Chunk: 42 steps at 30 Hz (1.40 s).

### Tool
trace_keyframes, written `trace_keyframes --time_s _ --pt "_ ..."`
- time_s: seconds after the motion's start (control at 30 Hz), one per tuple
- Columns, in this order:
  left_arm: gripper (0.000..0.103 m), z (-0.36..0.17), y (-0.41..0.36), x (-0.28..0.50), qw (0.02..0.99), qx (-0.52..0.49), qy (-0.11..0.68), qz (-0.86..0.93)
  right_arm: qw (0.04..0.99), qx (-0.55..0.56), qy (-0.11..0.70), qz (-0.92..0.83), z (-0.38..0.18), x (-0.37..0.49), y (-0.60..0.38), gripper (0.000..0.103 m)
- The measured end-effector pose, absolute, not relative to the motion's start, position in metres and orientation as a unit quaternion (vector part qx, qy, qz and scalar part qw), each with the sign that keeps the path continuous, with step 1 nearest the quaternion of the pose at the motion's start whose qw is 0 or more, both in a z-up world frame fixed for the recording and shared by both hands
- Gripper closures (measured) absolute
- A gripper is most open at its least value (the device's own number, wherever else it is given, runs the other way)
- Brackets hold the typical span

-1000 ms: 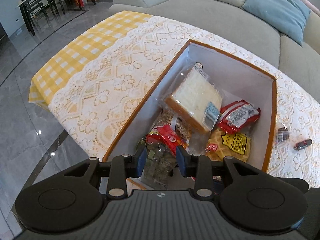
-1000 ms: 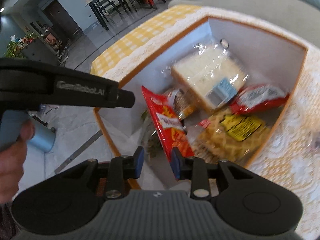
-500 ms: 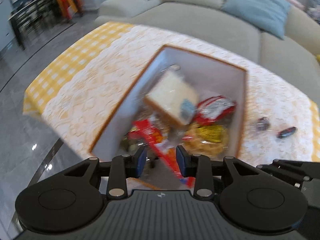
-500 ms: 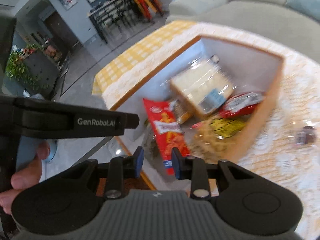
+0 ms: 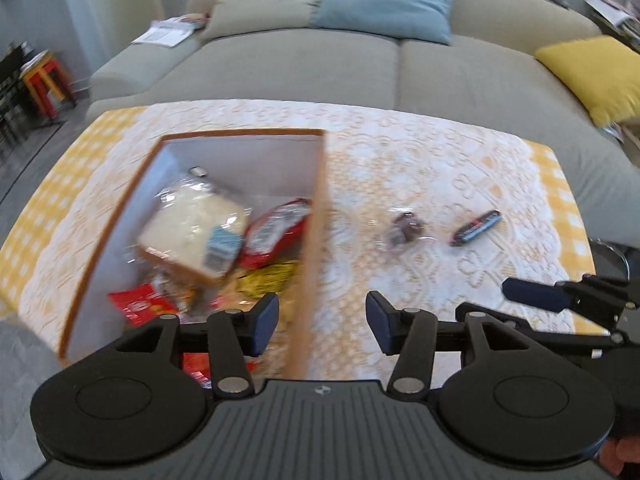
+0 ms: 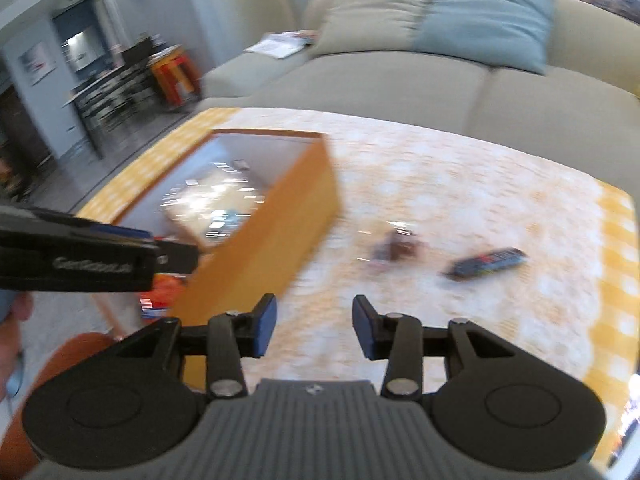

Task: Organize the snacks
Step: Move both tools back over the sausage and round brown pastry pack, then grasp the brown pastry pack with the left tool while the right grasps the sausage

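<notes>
An orange-rimmed box stands on the left of the table. It holds bagged bread, a red packet, a yellow packet and a red snack bag. To its right a small clear-wrapped brown snack and a dark bar lie on the lace cloth. My left gripper hovers over the box's right wall, jaws opening, nothing between them. My right gripper hangs over the cloth short of the brown snack and the bar, jaws opening and empty.
The yellow-and-white cloth covers a low table in front of a grey sofa with a blue cushion and a yellow cushion. A person's hand grips the left tool. Chairs and stools stand far left.
Both grippers pulled back out of the box and swung right toward the open cloth. Their jaws widened, leaving the greenish bag and the red snack bag in the box.
</notes>
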State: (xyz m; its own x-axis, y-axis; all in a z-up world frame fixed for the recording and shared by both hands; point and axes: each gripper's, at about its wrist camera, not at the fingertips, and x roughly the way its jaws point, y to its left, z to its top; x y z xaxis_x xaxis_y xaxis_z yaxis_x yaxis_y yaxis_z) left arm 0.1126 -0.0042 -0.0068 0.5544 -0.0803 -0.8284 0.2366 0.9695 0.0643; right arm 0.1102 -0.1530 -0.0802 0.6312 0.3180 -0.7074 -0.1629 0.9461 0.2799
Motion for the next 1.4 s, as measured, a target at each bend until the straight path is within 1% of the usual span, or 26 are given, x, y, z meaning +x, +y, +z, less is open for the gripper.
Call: trace_keyframes --time_s 0.03,0.1,0.4,0.6,0.9,1.2,1.4 --pt "0.042 -0.008 -0.01 0.113 0.877 0.091 0.462 -0.096 0.9 0.097 0.408 0.12 -0.083 0.112 -0.161 0.053" --pt "0.042 -0.011 -0.023 0.113 0.877 0.109 0.456 -0.106 0.901 0.103 0.411 0.09 -0.09 0.114 -0.175 0.052" --pt "0.042 -0.035 -0.061 0.14 0.87 0.18 0.43 -0.161 0.897 0.169 0.408 0.001 -0.12 0.138 -0.219 0.052" --pt "0.042 -0.053 -0.078 0.169 0.851 0.213 0.434 -0.206 0.889 0.188 0.418 -0.015 -0.139 0.164 -0.235 0.052" --pt "0.042 -0.082 -0.104 0.204 0.806 0.292 0.435 -0.274 0.877 0.206 0.433 -0.011 -0.162 0.207 -0.239 0.053" --pt "0.042 -0.105 -0.118 0.225 0.777 0.304 0.452 -0.314 0.872 0.202 0.446 -0.017 -0.184 0.232 -0.242 0.053" --pt "0.041 -0.115 -0.123 0.232 0.769 0.302 0.461 -0.323 0.873 0.205 0.442 -0.002 -0.195 0.238 -0.242 0.056"
